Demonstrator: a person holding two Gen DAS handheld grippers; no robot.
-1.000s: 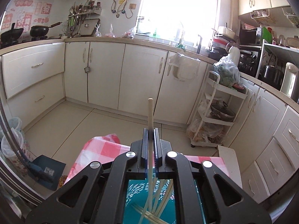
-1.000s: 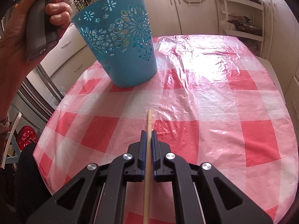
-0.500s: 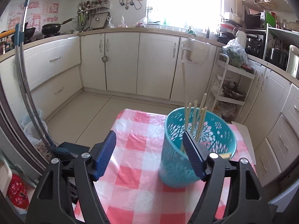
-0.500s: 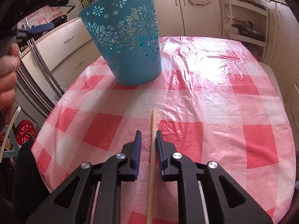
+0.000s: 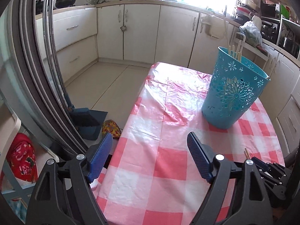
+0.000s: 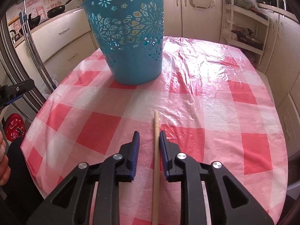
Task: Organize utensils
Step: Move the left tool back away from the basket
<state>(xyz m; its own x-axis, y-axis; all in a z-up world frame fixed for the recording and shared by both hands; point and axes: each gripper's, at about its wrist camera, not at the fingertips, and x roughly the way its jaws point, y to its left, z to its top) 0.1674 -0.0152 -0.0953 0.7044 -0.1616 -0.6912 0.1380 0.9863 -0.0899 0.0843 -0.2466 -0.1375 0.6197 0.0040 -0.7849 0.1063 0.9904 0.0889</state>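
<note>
A teal cut-out basket [image 5: 234, 97] stands on the red-and-white checked table [image 5: 168, 161] and holds several wooden chopsticks [image 5: 237, 50] upright. My left gripper [image 5: 150, 138] hangs over the table's near left part, short of the basket, its jaws opening wide with nothing between them. In the right wrist view the basket [image 6: 131, 37] is ahead at the far left. My right gripper [image 6: 149, 135] is slightly open around one chopstick [image 6: 155, 140], which lies close to the right pad with a gap on the left. That gripper [image 5: 262, 166] also shows at the left wrist view's lower right.
A blue dustpan and brush [image 5: 88, 120] lie on the floor left of the table, beside a curved metal rail [image 5: 54, 65]. Cream cabinets line the walls. A white wire rack [image 6: 245, 30] stands behind the table. A person's hand [image 6: 3, 161] shows at the left edge.
My left gripper let its chopstick go into the basket, opened wide, and drew back and down to the table's near side. My right gripper loosened off its chopstick.
</note>
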